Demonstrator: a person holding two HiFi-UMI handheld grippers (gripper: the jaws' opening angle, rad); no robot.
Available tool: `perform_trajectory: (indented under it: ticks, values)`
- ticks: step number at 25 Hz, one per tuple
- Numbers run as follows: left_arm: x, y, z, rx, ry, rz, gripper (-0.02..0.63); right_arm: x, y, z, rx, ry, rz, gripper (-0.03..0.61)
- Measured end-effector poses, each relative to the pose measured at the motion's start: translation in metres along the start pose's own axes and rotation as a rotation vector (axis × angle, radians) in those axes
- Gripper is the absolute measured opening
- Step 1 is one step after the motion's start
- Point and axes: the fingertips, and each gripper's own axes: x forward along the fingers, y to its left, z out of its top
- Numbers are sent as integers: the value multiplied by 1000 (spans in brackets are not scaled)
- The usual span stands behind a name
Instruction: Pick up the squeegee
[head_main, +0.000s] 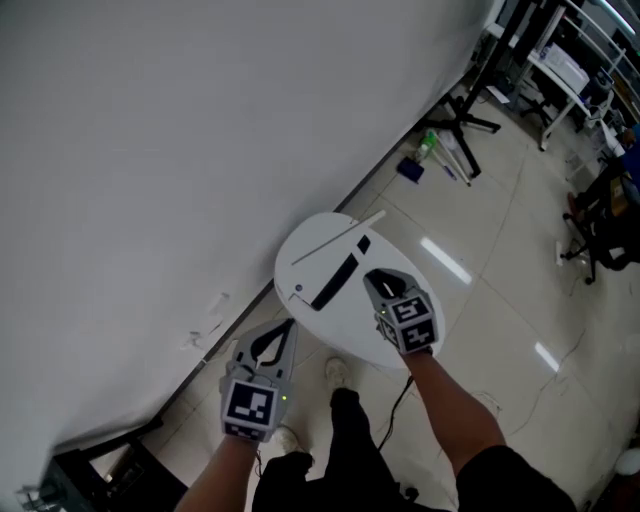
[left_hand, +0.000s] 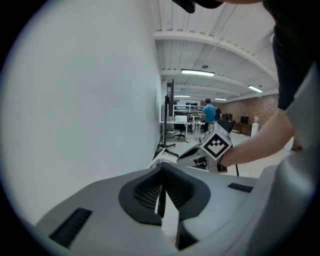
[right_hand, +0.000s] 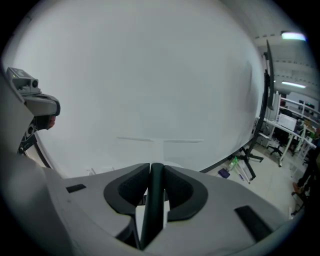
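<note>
Head view
- Round white desk stands close to a white wall on a tiled floor
- Right gripper is over the desk's near-right part and points toward the wall-side edge
- Squeegee: its thin white blade runs across ahead of that gripper, over the desk's wall-side edge, with one end reaching past the rim
- Black strip is just left of the right gripper, within the desk's outline. Cannot tell if it belongs to the squeegee
- Left gripper is off the desk's near-left edge, over the floor near the foot of the wall
- Black stand is on the floor far off along the wall

Left gripper view
- Left gripper: pads pressed together at the tips, nothing between them
- The right gripper's marker cube and the person's forearm show ahead on the right
- A person stands far back in the room

Right gripper view
- Right gripper: jaws pinch a dark handle that runs up between the pads
- Beyond the tips a pale stem meets the blade in a T, seen against the wall, so the squeegee is held in this gripper
</note>
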Motion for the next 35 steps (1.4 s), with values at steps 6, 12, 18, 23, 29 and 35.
perform_trajectory:
  ticks: [6, 12, 18, 23, 29, 35]
  values:
    - [-119, -38, 15, 75, -79, -75, 2, -141, 69, 14, 59, -95, -80, 98]
    - [-212, -72, 20, 83, -113, -138, 2, -259, 122, 19, 80, -166, -114, 98]
    - [-244, -107, 33, 93, -152, -145, 2, -335, 135, 12, 79, -214, -124, 98]
    - [-244, -144, 44, 60, -166, -99, 2, -375, 123, -6, 73, -224, -91, 98]
    - [-238, -192, 53, 83, -196, -73, 2, -410, 101, -22, 58, -247, -49, 98]
    - [-231, -226, 64, 101, -192, -68, 2, -432, 92, -34, 56, -271, -18, 98]
